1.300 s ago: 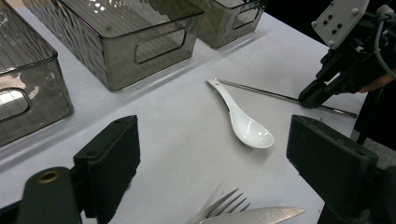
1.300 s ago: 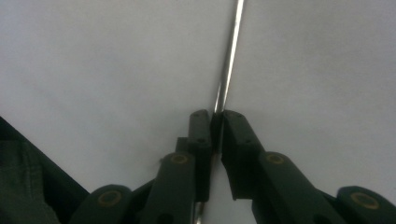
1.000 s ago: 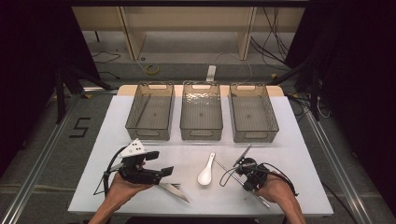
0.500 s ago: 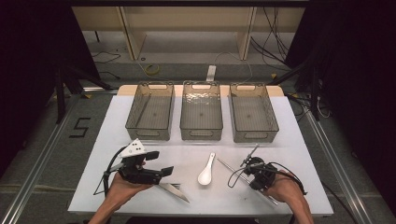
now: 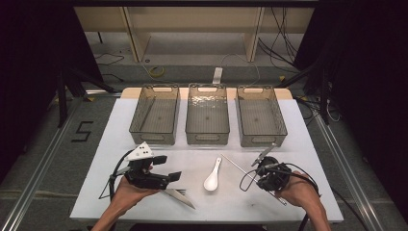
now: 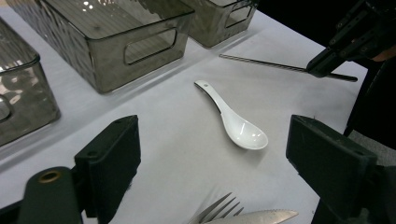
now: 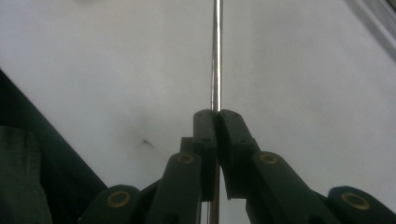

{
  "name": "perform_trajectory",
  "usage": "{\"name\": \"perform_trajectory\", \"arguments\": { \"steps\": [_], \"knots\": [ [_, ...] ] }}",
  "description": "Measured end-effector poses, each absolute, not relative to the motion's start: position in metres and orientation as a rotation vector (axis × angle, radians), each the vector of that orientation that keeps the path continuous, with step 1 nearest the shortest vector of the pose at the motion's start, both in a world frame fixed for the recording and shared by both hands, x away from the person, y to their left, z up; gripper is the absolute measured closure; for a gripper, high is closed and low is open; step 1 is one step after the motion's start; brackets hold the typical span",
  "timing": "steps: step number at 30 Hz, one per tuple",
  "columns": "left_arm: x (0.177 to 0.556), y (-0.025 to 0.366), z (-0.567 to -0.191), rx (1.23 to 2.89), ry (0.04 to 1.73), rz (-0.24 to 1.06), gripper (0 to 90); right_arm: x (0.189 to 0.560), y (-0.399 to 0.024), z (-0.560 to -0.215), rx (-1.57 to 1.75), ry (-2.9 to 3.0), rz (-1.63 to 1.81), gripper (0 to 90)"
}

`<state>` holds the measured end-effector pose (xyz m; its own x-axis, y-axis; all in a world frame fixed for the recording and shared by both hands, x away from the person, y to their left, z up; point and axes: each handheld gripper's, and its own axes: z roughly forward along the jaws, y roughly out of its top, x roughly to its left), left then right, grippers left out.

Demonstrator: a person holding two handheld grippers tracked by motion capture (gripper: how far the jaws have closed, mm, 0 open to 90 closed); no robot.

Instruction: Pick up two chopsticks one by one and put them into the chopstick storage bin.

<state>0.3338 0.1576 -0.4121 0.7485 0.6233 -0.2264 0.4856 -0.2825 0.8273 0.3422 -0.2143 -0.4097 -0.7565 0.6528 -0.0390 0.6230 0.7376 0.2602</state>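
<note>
Clamping a thin silver metal chopstick (image 7: pixel 216 56) between its black jaws, the right gripper (image 5: pixel 263 166) holds the rod off the white table (image 5: pixel 308 159), slanted toward the white ceramic spoon (image 5: pixel 212 176), in front of the rightmost of three smoky clear plastic bins (image 5: pixel 261 115). Near the table's front edge the left gripper (image 5: pixel 169 177) rests with jaws spread wide and empty, just above a steel fork and serrated knife (image 6: pixel 243 216).
</note>
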Motion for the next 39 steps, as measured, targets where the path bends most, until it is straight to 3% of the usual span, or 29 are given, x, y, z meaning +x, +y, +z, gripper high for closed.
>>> {"name": "perform_trajectory", "arguments": {
  "steps": [21, 39],
  "knots": [
    [0.338, 0.098, -0.403, 2.204, 0.516, 0.182, 18.1, 0.329, -0.136, -0.399, 0.661, 2.911, 0.417, 86.2],
    [0.342, 0.066, -0.416, 2.407, 0.380, 0.183, 24.4, 0.322, -0.119, -0.394, 0.535, 2.933, 0.433, 86.2]
  ]
}}
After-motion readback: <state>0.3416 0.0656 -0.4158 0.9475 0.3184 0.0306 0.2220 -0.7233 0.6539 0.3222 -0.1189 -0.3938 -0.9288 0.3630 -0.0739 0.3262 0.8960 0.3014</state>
